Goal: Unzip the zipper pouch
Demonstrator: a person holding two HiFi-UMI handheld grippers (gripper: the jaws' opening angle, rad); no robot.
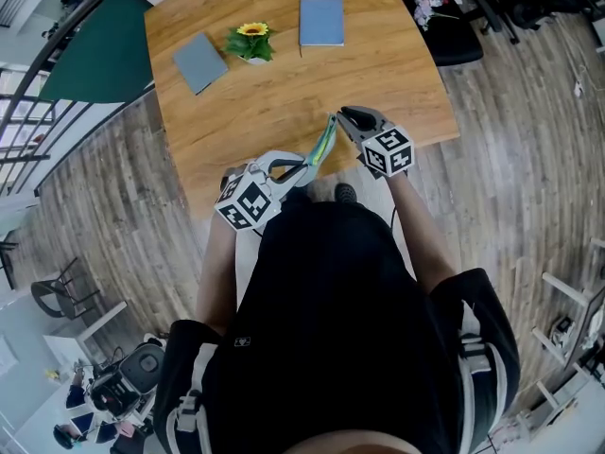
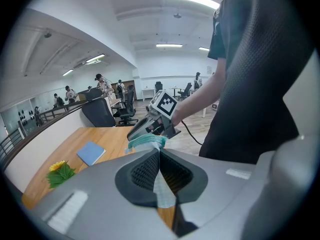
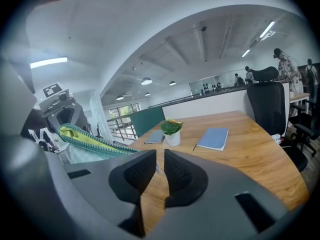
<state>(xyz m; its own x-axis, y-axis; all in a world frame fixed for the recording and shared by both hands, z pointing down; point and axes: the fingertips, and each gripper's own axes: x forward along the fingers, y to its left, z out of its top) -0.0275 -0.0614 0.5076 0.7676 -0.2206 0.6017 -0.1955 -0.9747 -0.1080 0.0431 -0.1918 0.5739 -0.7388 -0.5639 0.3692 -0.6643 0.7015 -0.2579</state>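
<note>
The zipper pouch (image 1: 321, 147), teal with a yellow lining, hangs stretched between my two grippers over the near edge of the wooden table (image 1: 284, 93). My left gripper (image 1: 300, 170) is shut on the pouch's lower end; in the left gripper view pale fabric is pinched between its pads (image 2: 159, 153) and the teal pouch (image 2: 146, 141) runs away toward the right gripper (image 2: 150, 126). My right gripper (image 1: 339, 121) sits at the pouch's upper end. Its jaws (image 3: 160, 155) stand slightly apart, with the pouch (image 3: 92, 140) gaping just left of them and a small pale bit at the gap.
On the table farther off stand a small potted yellow flower (image 1: 251, 43), a blue notebook (image 1: 321, 21) and a grey notebook (image 1: 199, 62). A black office chair (image 1: 444, 26) is at the table's right side. Wooden floor surrounds the table.
</note>
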